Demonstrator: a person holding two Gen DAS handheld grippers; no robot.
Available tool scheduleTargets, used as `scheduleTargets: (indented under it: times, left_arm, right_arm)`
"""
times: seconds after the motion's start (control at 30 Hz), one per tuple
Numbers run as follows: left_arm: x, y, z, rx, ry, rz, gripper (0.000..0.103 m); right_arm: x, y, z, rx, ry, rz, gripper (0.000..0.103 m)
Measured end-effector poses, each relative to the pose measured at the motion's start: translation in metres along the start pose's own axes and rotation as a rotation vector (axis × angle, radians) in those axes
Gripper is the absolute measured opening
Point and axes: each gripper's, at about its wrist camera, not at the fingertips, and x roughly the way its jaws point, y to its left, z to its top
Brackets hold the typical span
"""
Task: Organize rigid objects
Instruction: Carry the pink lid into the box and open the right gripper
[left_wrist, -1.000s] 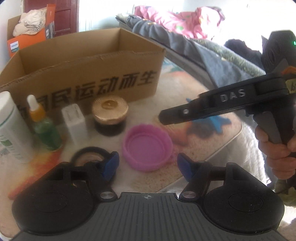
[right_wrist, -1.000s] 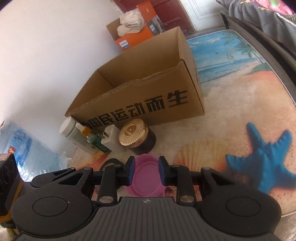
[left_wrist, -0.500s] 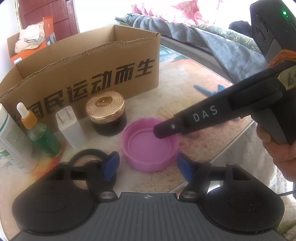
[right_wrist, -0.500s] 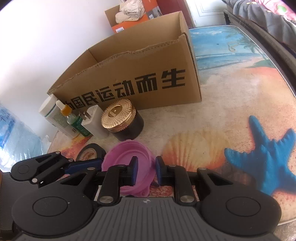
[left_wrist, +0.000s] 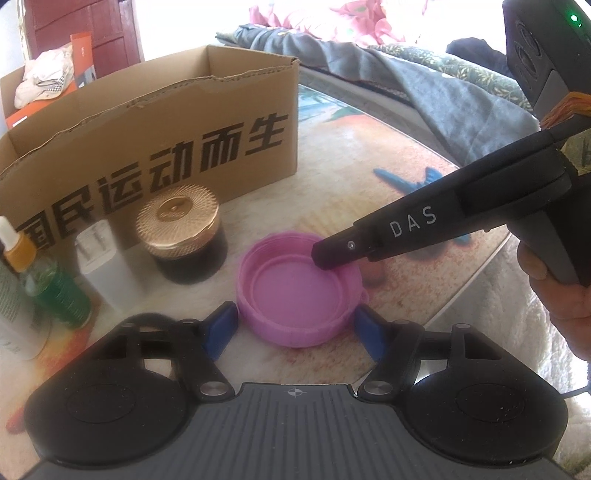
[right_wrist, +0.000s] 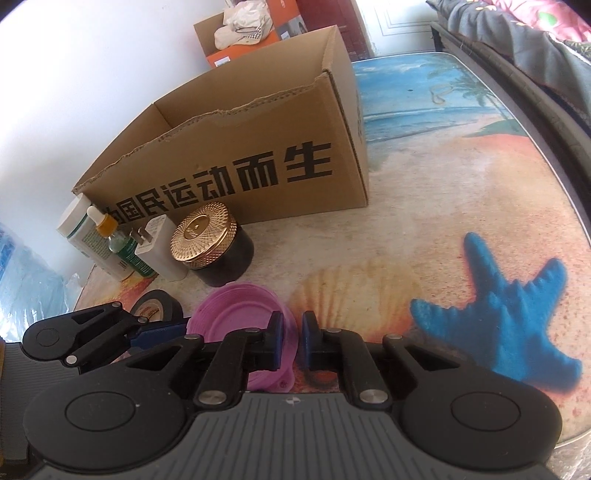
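A pink plastic lid (left_wrist: 295, 291) lies open side up on the beach-print table (left_wrist: 369, 155). My right gripper (right_wrist: 291, 339) is shut on the pink lid (right_wrist: 240, 317), its pads pinching the rim wall. In the left wrist view the right gripper (left_wrist: 332, 251) reaches in from the right onto the far rim. My left gripper (left_wrist: 295, 328) is open, its blue pads standing either side of the lid's near edge without pressing it. Behind stands an open cardboard box (left_wrist: 147, 147) with black lettering.
Left of the lid stand a gold-topped dark jar (left_wrist: 181, 229), a white plug (left_wrist: 103, 266), a green dropper bottle (left_wrist: 48, 284) and a white bottle (right_wrist: 85, 236). A black tape roll (right_wrist: 155, 310) lies near my left finger. The table edge (left_wrist: 480, 273) runs right; bedding (left_wrist: 424, 85) lies beyond.
My right gripper came down over the lid's rim and closed on it. My left gripper sank and moved in, so the lid now sits between its fingertips.
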Motion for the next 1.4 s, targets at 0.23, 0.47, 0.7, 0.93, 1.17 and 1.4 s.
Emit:
scheduleTargets:
  times: [0.23,0.47,0.7,0.93,1.17,1.4]
  left_arm:
    - [0.006,-0.001,0.005,0.003,-0.004,-0.007,0.074]
    - [0.01,0.0,0.006,0.001,-0.024,-0.007,0.077]
    - [0.008,-0.004,0.005,0.022,-0.045,0.012,0.073]
    - [-0.011,-0.005,0.011,0.009,-0.099,0.031,0.073]
    - [-0.066,0.012,0.036,-0.024,-0.262,0.108,0.073]
    - [-0.098,0.064,0.079,-0.13,-0.32,0.157,0.073]
  right_arm:
    - [0.0,-0.003,0.001,0.0,0.004,0.01,0.012]
    - [0.002,0.0,0.0,-0.026,-0.004,0.005,0.012]
    - [0.0,0.002,-0.001,-0.037,-0.02,-0.01,0.012]
    - [-0.022,0.014,0.004,-0.068,-0.071,-0.014,0.012]
    - [-0.065,0.059,0.036,-0.219,-0.214,0.004,0.012]
    - [-0.069,0.107,0.1,-0.377,-0.275,0.078,0.013]
